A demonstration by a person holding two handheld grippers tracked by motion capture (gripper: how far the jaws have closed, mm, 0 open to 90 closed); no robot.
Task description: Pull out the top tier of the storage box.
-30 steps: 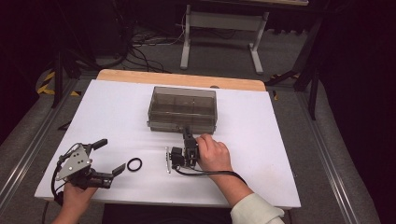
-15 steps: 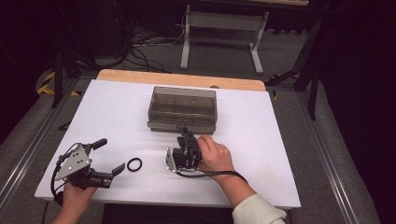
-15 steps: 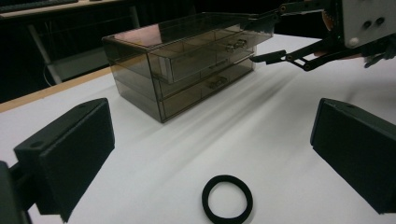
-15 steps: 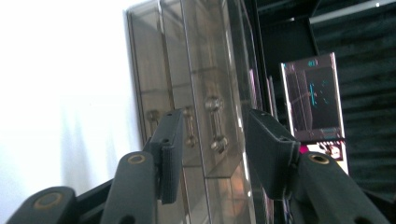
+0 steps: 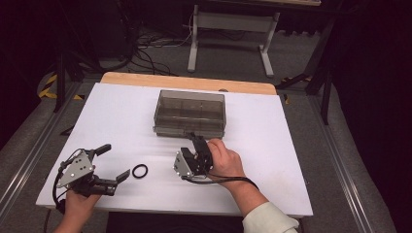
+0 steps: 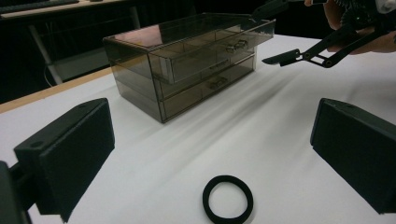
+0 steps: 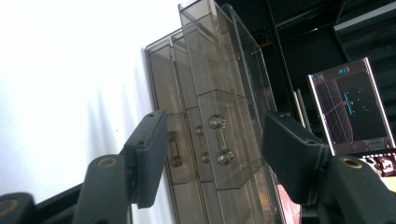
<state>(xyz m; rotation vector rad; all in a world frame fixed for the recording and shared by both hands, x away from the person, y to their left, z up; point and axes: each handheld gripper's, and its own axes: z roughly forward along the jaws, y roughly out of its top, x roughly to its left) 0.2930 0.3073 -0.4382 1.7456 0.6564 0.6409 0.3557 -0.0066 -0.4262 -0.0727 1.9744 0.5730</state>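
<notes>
A smoky see-through drawer box (image 5: 189, 112) stands mid-table. In the left gripper view its top drawer (image 6: 205, 53) sticks out a little. My right gripper (image 5: 194, 140) is just in front of the box. In the right gripper view the jaws (image 7: 217, 149) have just been opening and stand apart on either side of a drawer handle (image 7: 219, 140), without touching it. A black ring (image 5: 140, 171) lies flat on the white table. My left gripper (image 5: 115, 161) rests at the near left, its jaws (image 6: 210, 154) wide open with the ring (image 6: 228, 198) on the table ahead of them.
The white tabletop (image 5: 272, 141) ends in a wooden strip (image 5: 189, 81) at the far edge. Beyond it are a metal stand (image 5: 228, 29) and cables on the floor. A lit screen (image 7: 350, 107) shows behind the box in the right gripper view.
The right gripper has lifted slightly and tilted in front of the box, and its jaws have come apart. The left gripper and the ring have stayed put.
</notes>
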